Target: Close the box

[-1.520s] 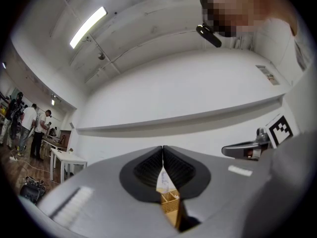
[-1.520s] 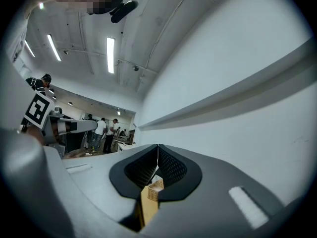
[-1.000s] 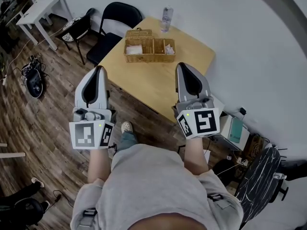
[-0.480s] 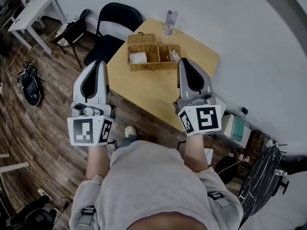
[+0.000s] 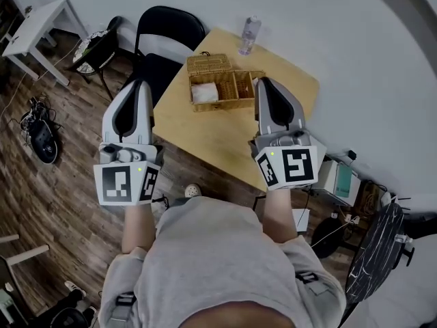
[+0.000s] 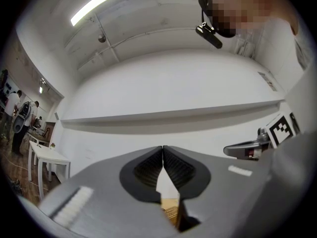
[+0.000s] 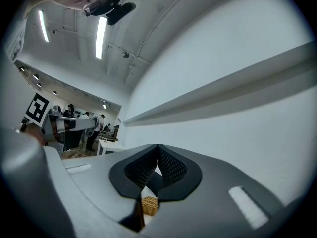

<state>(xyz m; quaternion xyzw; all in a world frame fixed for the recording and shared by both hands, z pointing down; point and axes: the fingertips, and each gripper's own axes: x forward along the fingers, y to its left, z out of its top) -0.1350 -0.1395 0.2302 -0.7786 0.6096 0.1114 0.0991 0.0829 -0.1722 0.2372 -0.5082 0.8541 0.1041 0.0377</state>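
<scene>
**Two shut grippers held above a bench, open wicker box ahead**

A person stands on a dark wooden floor (image 5: 61, 183) beside a white wall (image 5: 341, 26), looking steeply down over their own grey-clad chest. A light wooden bench (image 5: 215, 139) lies ahead of them, with a black chair (image 5: 164, 26) at its far left corner and a small white table (image 5: 44, 12) further off to the left.

The person holds out a large grey gripper in each hand. The left gripper (image 5: 141, 84) hangs over the bench's left edge. The right gripper (image 5: 262, 80) hangs over the bench's middle. Each gripper's own view shows its jaws closed together at the tips with nothing between them.

The wicker box (image 5: 235, 91) sits toward the far side of the bench. Its long axis runs left to right, and its compartments are uncovered. Its wicker lid (image 5: 208, 63) is thrown back on the far side, behind the left half. A clear bottle (image 5: 250, 34) stands just beyond the box.

The box lies ahead of both grippers and between them. From above, the right gripper's tip overlaps the box's right end, so that hand looks nearer the box. The lid is about midway between the two tips, a little nearer the right. Neither gripper seems to touch anything yet. Closing would likely mean reaching past the box to swing the lid back toward the person.
</scene>
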